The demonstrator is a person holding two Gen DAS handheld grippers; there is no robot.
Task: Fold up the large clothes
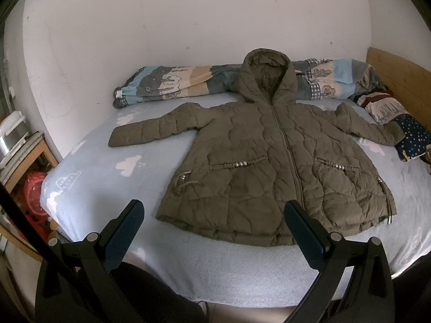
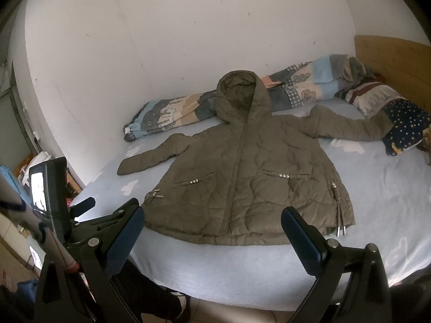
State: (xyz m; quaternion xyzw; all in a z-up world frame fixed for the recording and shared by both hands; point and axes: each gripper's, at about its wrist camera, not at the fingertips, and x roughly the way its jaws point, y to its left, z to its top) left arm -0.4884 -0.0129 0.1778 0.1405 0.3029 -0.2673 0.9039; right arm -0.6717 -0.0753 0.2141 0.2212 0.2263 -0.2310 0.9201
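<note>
Ahead of the left hand-held gripper [image 1: 214, 224], whose jaws stand wide apart, the jacket [image 1: 272, 158] lies flat on the bed [image 1: 113, 188], hem nearest, hood farthest, sleeves spread to either side. Behind the hood a rolled quilt [image 1: 172, 83] lies along the wall [image 1: 188, 13]. Pillows [image 1: 398, 123] lie far right, touching the right sleeve's cuff, before the headboard [image 1: 398, 78]. The right hand-held gripper [image 2: 212, 224], jaws also apart, hangs short of the hem.

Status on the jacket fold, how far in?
Done: the olive jacket lies flat, zipped, face up on the bed, both sleeves spread. In hand: nothing; the left gripper and right gripper hover open short of the hem. Left: every fold, sleeves, hood and body.
</note>
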